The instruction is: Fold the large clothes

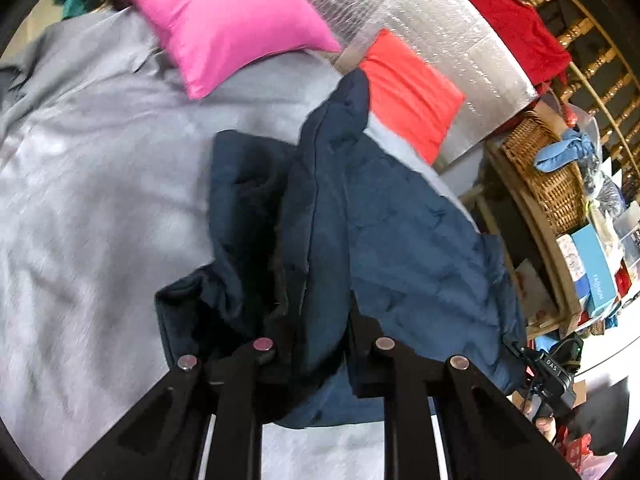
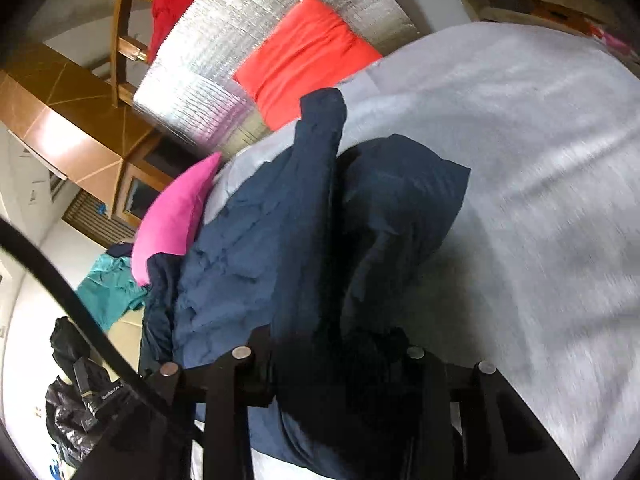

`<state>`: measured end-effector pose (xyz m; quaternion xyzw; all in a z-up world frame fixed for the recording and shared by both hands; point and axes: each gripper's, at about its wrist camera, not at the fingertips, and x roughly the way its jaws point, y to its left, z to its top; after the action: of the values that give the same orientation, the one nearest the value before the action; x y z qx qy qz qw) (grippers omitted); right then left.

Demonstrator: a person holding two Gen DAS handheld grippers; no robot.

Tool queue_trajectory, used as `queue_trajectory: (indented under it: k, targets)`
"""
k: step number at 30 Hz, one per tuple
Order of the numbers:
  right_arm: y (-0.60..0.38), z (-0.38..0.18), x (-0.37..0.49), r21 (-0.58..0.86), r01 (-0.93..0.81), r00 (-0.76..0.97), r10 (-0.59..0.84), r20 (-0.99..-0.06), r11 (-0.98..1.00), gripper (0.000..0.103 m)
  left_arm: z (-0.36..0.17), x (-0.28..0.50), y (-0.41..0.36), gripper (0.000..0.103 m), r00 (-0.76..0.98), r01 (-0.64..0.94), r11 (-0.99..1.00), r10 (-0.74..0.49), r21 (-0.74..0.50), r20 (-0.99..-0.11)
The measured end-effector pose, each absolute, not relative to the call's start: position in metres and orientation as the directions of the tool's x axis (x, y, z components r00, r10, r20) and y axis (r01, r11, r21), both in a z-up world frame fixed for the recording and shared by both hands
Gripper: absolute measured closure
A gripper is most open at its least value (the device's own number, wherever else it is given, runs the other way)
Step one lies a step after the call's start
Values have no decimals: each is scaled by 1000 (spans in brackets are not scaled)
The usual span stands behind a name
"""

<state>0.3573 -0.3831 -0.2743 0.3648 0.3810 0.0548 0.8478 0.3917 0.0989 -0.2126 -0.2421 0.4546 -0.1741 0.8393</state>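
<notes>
A large navy blue garment (image 1: 400,240) lies bunched on the grey bed sheet (image 1: 100,200). My left gripper (image 1: 320,320) is shut on a thick fold of it, which rises as a ridge away from the fingers. In the right wrist view the same navy garment (image 2: 248,260) fills the middle. My right gripper (image 2: 340,344) is shut on a dark bunch of it, with one end of the cloth standing up toward the pillows.
A pink pillow (image 1: 224,20) and a red-orange pillow (image 1: 408,92) lie at the head of the bed against a silver quilted panel (image 1: 440,28). A wicker basket (image 1: 548,172) and boxes crowd the right side. Teal cloth (image 2: 108,284) lies beyond the bed's edge.
</notes>
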Motion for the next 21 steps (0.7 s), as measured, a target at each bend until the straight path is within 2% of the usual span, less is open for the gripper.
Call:
queue_trajectory:
  k: [2,3,5,6,8,12,14,18,21]
  targets:
    - [-384,-281,356,639,194,694,356,-626,745,62,-224,393,118,83,549,10,829,-471,-559,-690]
    - [-384,-284,358,620,197,692,340,-636,760,53,-231,397,127,79,552,-19,819,-469,-573,-689]
    - [-386,-292,365,595,230,682,308,-663,770,42,-244,408,135,52,543,-78,813,-451,-578,-708]
    - [-387,-295,368,599,247,676,307,-670,762,39,-248,410,139,47,541,-110,811,-437,-575,-719]
    - [-393,-296,369,632,270,679,321,-660,727,39,-249,412,139,31,535,-130,804,-435,-580,-724]
    - [-410,-289,370,639,299,723,269,-637,708,28,-243,423,137,24,574,-125,802,-422,-585,-701]
    - [-416,-296,379,649,318,725,264,-636,691,24,-247,431,135,17,577,-155,796,-408,-585,-707]
    - [-415,-315,403,665,328,684,317,-657,670,17,-272,455,126,17,497,-204,770,-450,-604,-741]
    - [-417,-317,410,689,292,696,347,-628,663,15,-277,462,125,17,498,-210,745,-476,-633,-725]
